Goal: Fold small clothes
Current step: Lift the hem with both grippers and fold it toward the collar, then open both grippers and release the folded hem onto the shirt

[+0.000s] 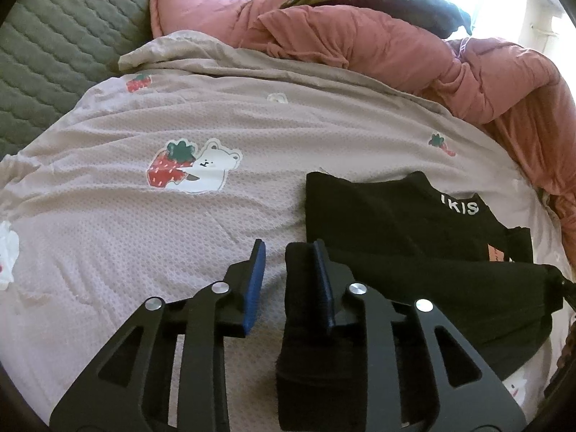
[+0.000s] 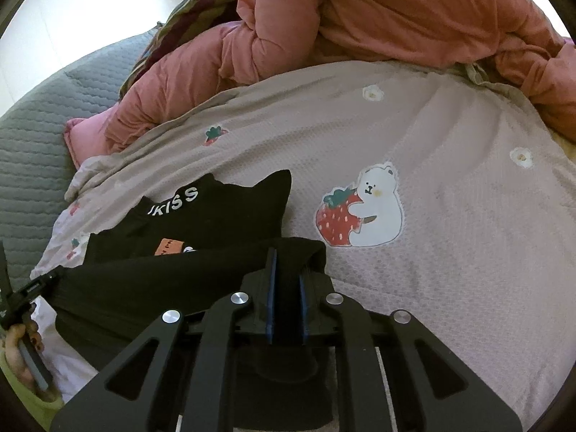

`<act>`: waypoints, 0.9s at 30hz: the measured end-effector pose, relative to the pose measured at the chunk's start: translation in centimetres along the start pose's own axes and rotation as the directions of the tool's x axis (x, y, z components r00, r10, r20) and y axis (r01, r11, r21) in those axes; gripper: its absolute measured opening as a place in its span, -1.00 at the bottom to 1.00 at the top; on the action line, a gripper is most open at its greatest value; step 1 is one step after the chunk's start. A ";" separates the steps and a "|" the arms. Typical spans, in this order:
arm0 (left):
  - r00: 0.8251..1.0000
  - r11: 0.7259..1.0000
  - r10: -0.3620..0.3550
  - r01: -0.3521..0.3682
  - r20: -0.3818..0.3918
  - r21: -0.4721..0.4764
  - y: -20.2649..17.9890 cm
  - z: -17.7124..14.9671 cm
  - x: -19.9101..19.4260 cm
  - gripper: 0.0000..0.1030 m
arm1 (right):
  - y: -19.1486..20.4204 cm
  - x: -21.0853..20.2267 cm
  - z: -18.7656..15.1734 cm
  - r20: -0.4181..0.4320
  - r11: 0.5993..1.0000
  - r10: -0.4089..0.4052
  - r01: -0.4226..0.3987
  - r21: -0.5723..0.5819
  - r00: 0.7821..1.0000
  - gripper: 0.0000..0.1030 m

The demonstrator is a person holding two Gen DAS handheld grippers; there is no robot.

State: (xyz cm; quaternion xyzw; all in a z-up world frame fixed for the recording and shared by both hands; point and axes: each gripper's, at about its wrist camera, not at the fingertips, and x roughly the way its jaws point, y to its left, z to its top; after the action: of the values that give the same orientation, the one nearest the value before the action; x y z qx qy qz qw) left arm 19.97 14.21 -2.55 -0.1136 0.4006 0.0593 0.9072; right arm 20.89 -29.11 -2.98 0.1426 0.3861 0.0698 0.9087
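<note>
Right tool (image 2: 287, 300) clenched on the black T-shirt's (image 2: 223, 212) folded edge; left tool (image 1: 288, 280) parted, fabric draped over one finger. Shirt lies on the strawberry-bear sheet (image 2: 450, 216).

Daylight all around, pretty bright. The window area (image 1: 504, 0) in the left wrist view is totally blown out to white, same with the top-left corner of the right wrist view. Heavy fisheye bend, dark vignette at the corners. The black shirt (image 2: 223, 212) is so dark that its folds mostly vanish. Soft shadows only under the pink comforter (image 1: 396, 46). Focus is decent mid-frame, a bit mushy toward the edges.
</note>
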 end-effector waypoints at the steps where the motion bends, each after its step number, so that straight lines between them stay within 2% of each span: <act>1: 1.000 1.000 -0.003 0.003 0.002 0.000 0.0 0.0 -0.1 -0.55 | 0.1 -0.1 0.0 0.005 1.000 -0.003 0.003 0.001 1.000 -0.77; 2: 1.000 1.000 -0.008 0.008 0.005 0.000 0.1 0.0 -0.2 -0.55 | 0.1 -0.2 0.0 0.007 1.000 -0.007 0.007 0.001 1.000 -0.72; 5: 1.000 1.000 -0.013 0.013 0.011 -0.001 0.2 -0.1 -0.5 -0.51 | 0.2 -0.8 -0.2 0.028 0.999 -0.050 0.050 -0.003 0.998 -0.35; 8: 0.999 1.000 -0.013 0.013 0.031 -0.001 0.2 -0.1 -1.3 -0.36 | -0.2 -1.5 -0.3 0.043 0.998 -0.068 0.068 0.006 0.997 -0.34; 10: 0.998 1.000 -0.007 0.007 0.055 -0.001 0.3 -0.1 -2.0 -0.33 | -0.3 -2.4 -0.5 0.054 0.997 -0.077 0.077 0.008 0.996 -0.29; 11: 0.998 1.000 -0.004 0.004 0.064 -0.001 0.3 0.0 -2.2 -0.27 | -0.2 -3.0 -0.6 0.065 0.997 -0.079 0.079 0.003 0.995 -0.24; 14: 0.993 1.000 0.009 -0.008 0.116 -0.010 0.8 0.1 -3.7 0.12 | 0.4 -4.5 -1.0 0.092 0.996 -0.086 0.089 -0.030 0.992 -0.09; 21: 0.970 0.998 0.057 -0.053 0.235 -0.022 1.6 -0.3 -7.5 0.23 | 2.6 -7.0 -1.8 0.117 0.991 -0.056 0.070 -0.118 0.992 0.01; 26: 0.970 0.997 0.042 -0.056 0.238 0.053 0.3 -2.5 -9.0 0.22 | 5.1 -7.8 -2.8 0.113 0.975 -0.025 0.050 -0.219 0.993 0.01; 27: 0.973 0.996 0.031 -0.048 0.228 0.070 -0.1 -3.0 -9.0 0.10 | 5.5 -7.8 -3.1 0.110 0.970 -0.016 0.042 -0.238 0.994 0.01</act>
State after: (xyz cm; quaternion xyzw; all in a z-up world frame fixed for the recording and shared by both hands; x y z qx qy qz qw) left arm 11.80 13.17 2.18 -0.0642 0.2984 0.0748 0.9493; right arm 13.12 -25.10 2.02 0.0294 0.3274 0.0948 0.9397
